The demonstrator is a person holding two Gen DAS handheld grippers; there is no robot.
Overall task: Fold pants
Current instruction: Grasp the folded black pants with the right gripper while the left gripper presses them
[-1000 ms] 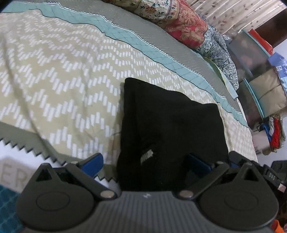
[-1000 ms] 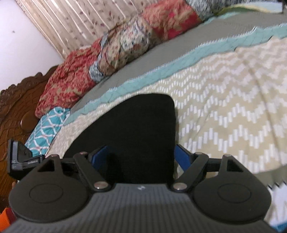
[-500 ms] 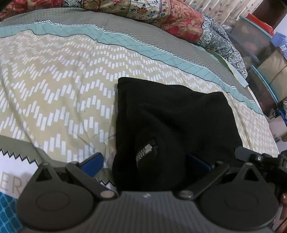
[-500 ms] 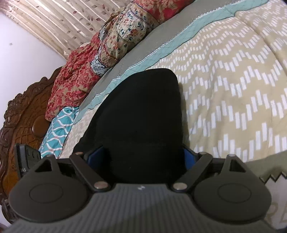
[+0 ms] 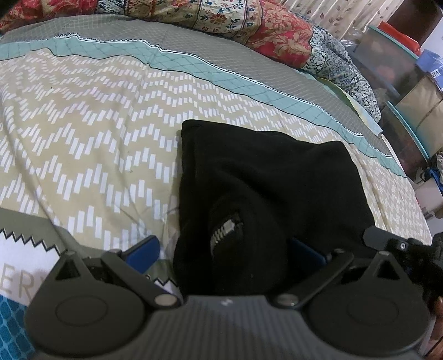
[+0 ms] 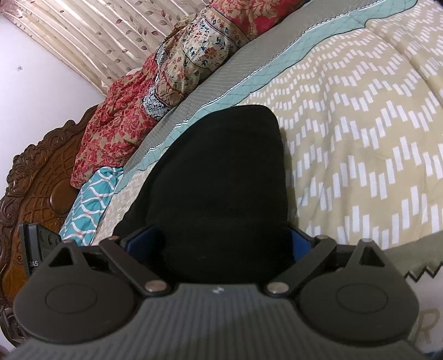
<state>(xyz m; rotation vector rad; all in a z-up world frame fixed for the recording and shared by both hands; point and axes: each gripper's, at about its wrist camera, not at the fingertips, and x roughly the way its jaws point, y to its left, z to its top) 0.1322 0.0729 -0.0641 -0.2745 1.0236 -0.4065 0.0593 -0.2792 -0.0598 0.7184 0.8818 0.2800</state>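
Note:
The black pants [image 5: 263, 180] lie folded into a compact block on the patterned bedspread [image 5: 83, 133]. A silver zipper [image 5: 224, 229] shows on their near end. My left gripper [image 5: 224, 249] is open, its blue fingers [image 5: 142, 249] wide apart on either side of the near end of the pants. My right gripper [image 6: 218, 243] is open too, its blue fingers [image 6: 297, 243] straddling the other near edge of the pants [image 6: 221, 180]. Cloth fills the gap between both pairs of fingers. The right gripper's body shows at the right edge of the left wrist view [image 5: 393, 243].
Floral pillows [image 5: 249, 22] line the far side of the bed. A carved wooden headboard [image 6: 33, 193] stands at the left of the right wrist view, with a teal patterned cloth [image 6: 88, 199] beside it. Storage boxes [image 5: 401, 69] stand past the bed's far right.
Both grippers have tilted and risen slightly over the near end of the pants. The zipper has come into clearer view. The jaws stay wide.

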